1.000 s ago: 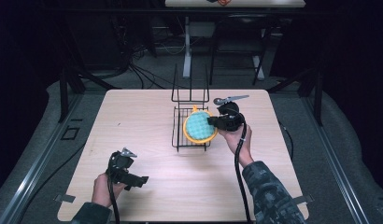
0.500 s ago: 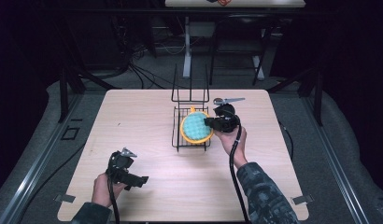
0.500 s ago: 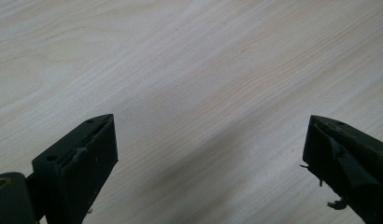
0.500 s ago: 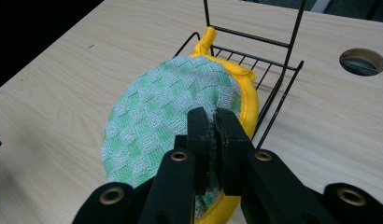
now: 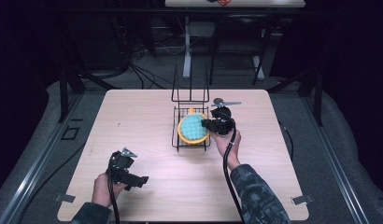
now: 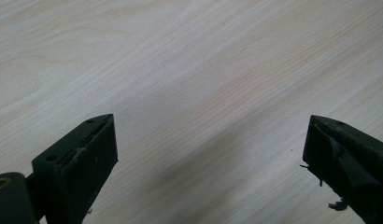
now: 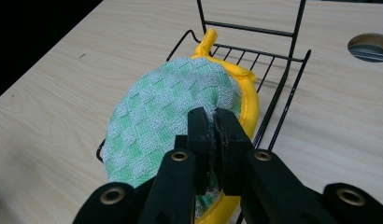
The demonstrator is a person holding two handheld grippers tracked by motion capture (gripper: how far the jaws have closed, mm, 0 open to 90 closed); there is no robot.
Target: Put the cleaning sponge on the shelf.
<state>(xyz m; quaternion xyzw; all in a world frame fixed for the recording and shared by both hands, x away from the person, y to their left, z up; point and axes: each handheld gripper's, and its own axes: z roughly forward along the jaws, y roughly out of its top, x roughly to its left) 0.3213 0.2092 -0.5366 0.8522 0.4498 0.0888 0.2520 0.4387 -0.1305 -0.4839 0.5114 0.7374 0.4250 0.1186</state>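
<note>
Potholder (image 7: 171, 112) pinched between right gripper (image 7: 214, 122) jaws; left gripper (image 6: 208, 158) jaws wide apart.

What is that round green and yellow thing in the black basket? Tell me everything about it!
It is a round cloth pad, like a pot holder: a fuzzy middle woven in light and darker green checks, with a bright yellow fabric border and a small yellow loop at its far edge. It looks soft and a bit floppy. It lies tilted in the black wire rack on the pale wooden table, partly over the rack's near rim. The right tool has its jaws pinched shut on its near edge.
</note>
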